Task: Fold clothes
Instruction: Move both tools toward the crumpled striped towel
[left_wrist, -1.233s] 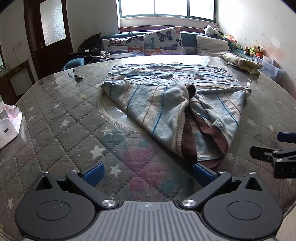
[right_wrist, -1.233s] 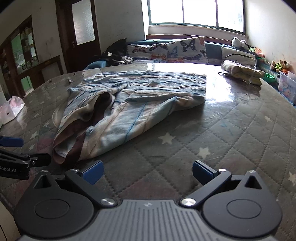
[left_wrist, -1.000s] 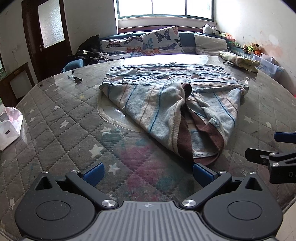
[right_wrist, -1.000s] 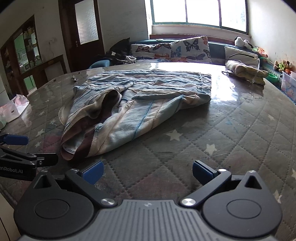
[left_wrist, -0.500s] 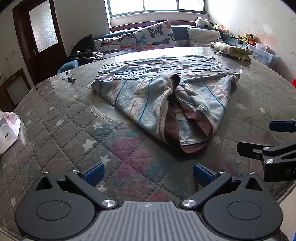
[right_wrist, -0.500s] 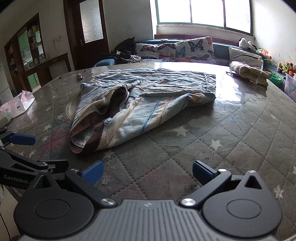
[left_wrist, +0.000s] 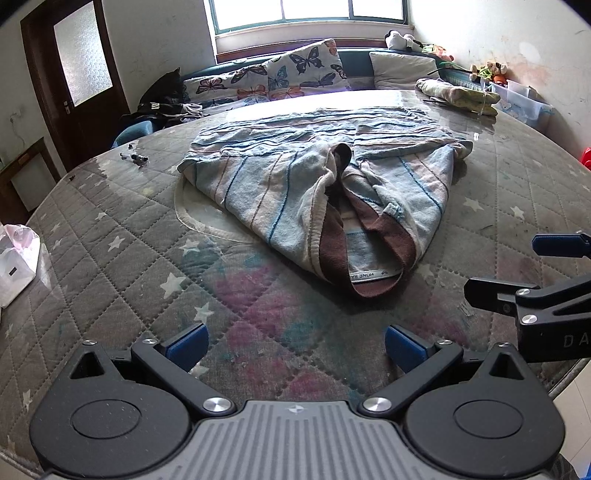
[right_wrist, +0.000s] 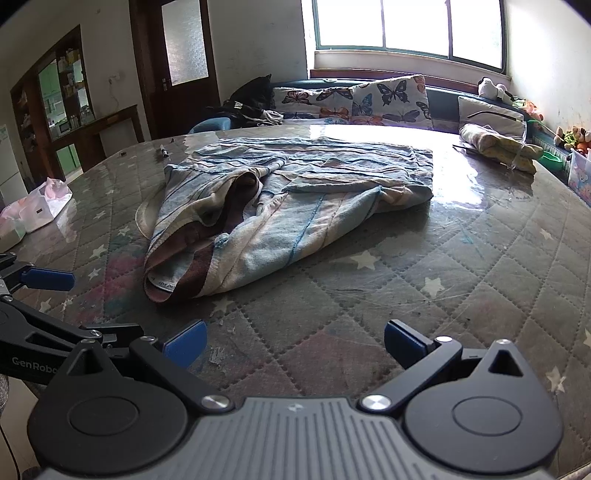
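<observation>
A striped garment (left_wrist: 295, 192) (right_wrist: 280, 206) is seen lying rumpled near the middle of the quilted, star-patterned surface (left_wrist: 110, 266) (right_wrist: 461, 280). It is pale blue and cream with thin blue and brownish lines, and its far part is spread fairly flat. The near end is bunched into a point, where a brown ribbed band (left_wrist: 373, 266) and a white label are exposed. The left tongs (left_wrist: 293, 341) (right_wrist: 48, 295) are held apart above the near edge of the surface, clear of the garment. The right tongs (right_wrist: 293, 341) (left_wrist: 532, 266) are likewise held apart, with nothing between the blue pads.
</observation>
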